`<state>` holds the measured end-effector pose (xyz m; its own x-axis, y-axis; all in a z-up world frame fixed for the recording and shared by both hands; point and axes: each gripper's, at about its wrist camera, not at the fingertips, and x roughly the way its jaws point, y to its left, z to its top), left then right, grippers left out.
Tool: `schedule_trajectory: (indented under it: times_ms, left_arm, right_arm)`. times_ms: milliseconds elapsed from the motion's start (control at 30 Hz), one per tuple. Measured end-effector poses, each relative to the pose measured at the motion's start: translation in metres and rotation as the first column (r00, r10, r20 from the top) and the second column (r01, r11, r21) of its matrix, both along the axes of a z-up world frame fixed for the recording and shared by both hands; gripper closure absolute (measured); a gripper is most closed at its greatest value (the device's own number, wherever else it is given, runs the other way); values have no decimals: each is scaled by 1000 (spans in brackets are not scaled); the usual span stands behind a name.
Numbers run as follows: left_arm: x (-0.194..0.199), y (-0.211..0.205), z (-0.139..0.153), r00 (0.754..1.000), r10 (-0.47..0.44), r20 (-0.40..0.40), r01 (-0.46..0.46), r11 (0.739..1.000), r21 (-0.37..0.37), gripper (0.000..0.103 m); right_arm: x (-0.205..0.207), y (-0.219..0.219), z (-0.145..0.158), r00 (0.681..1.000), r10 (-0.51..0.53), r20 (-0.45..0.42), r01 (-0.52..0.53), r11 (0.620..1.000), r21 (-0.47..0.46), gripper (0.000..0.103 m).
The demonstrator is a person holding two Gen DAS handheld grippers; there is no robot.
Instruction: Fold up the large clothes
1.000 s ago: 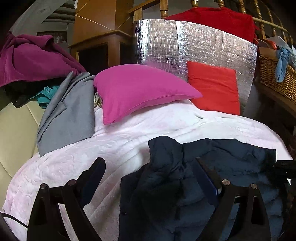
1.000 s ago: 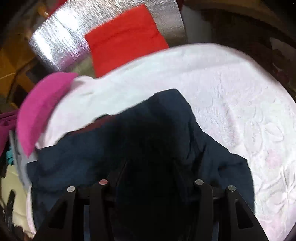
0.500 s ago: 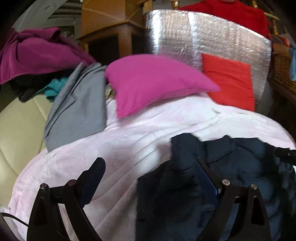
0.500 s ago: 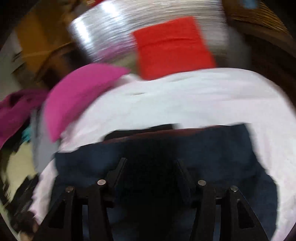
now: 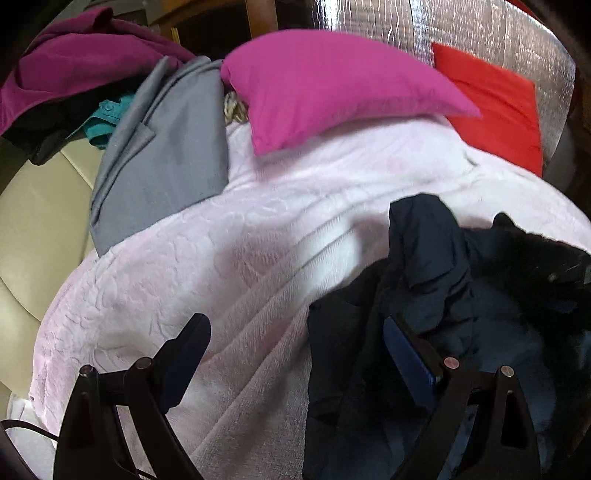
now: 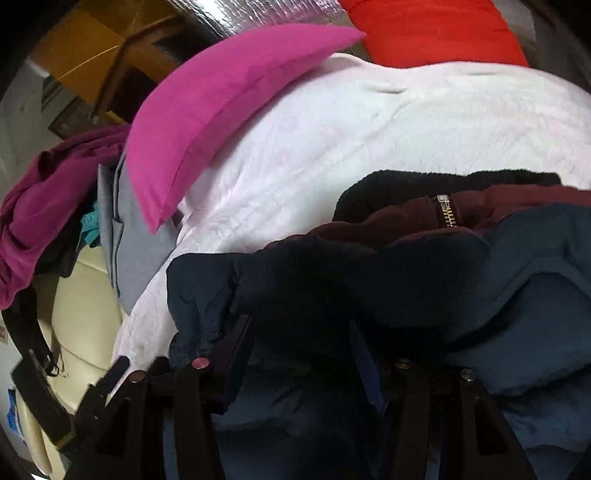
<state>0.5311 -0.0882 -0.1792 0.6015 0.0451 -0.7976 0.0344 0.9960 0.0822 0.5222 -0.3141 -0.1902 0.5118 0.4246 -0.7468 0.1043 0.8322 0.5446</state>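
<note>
A dark navy padded jacket (image 5: 424,258) lies crumpled on the pale pink blanket (image 5: 221,258) at the right. In the right wrist view the jacket (image 6: 406,277) fills the lower half, showing its maroon lining, a brass zipper (image 6: 445,214) and a black fleece collar. My right gripper (image 6: 299,339) is shut on a thick bunch of the jacket's fabric, which fills the gap between its fingers. My left gripper (image 5: 295,332) hangs open just above the blanket. Its right finger is over the jacket's left edge and its left finger over bare blanket.
A magenta pillow (image 5: 332,85) and a red cushion (image 5: 498,110) lean at the back against a silver foil panel (image 5: 480,29). A grey garment (image 5: 159,147) and a purple one (image 5: 74,55) are heaped at the left on a cream sofa (image 5: 37,203).
My right gripper swept sideways with the jacket in it, and the maroon lining and zipper now show. My left gripper tipped down and came closer to the blanket, still open.
</note>
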Motion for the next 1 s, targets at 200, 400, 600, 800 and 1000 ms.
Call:
schedule_trajectory:
  times_ms: [200,400,600,800,1000]
  left_arm:
    - [-3,1,6,1000,-6,7,6,1000,3,9]
    - [-12,-1,15,999,-30,12,31,999,-12,9]
    - [-24,-4,19,996,-84,-10,84,996,-41,9]
    - [-39,5,23,992,-117,-54,109,985,-134,9]
    - [-53,22,10,989,-95,-113,77,985,-154,9]
  right_arm:
    - [-45,-50,36,993,-53,107,52,999,9,37]
    - [-139,-163,54,941,-288,176,287,957,31,28]
    - [-228,-249,23,853,-506,126,495,862,113,21]
    - [-248,-276,-19,850,-526,7,512,831,217,21]
    - [-241,-270,-49,878,-473,-76,478,854,206,21]
